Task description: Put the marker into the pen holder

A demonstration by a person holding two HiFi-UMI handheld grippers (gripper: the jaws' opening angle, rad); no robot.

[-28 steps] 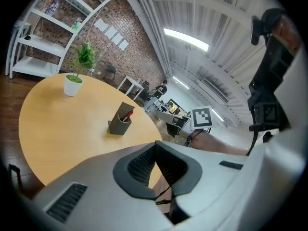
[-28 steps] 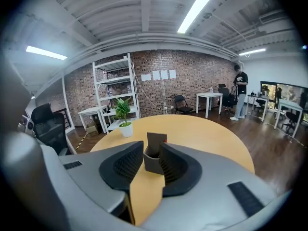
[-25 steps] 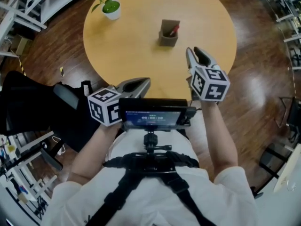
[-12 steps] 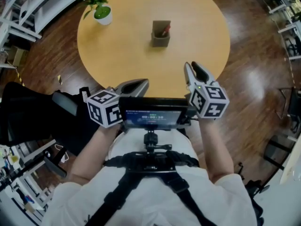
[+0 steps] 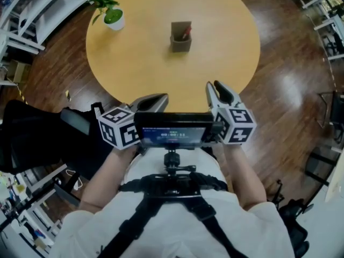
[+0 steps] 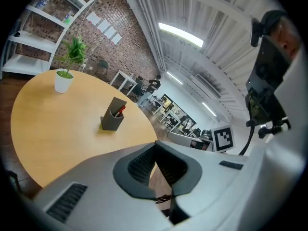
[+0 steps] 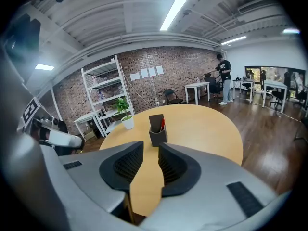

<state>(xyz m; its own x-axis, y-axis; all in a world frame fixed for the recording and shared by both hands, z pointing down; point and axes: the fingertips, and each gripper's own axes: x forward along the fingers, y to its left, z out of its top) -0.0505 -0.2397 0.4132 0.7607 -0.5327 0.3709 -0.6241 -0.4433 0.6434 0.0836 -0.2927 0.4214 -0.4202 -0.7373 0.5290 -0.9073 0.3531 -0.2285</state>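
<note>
Marker (image 5: 185,35) looks to be home already: I can see its red end poking out of the pen holder (image 5: 180,41), upper middle of the head view, propped against the holder's tall back wall. So my read is the drop-in step is finished and I'm at the wrap-up stage.

Both tools sit low in the head view, by the near edge of the table (image 5: 140,63) and well apart from the holder. The left gripper (image 5: 160,98) has its jaws pressed together at the tips with nothing between them; only a small hollow shows between the ribbed dark pads. The right gripper (image 5: 214,86) has its jaws a narrow slot apart, and all I see through the slot is bare tabletop, so it's empty too.

Next move, as far as I can judge, calls for basically nothing delicate. Maybe just park both hands and not bump the table. If the marker did need reseating, I'd have to reach back up toward the middle of the frame.

On materials: the holder is a small dark grey box, matte, plastic I'd guess, with a slanted top so the back stands higher than the front. The table is round, a smooth light wood-look surface with a soft sheen. A white pot with a green plant (image 5: 113,19) stands upper left. The floor around is dark glossy planks. The gripper shells are pale grey and smooth.
</note>
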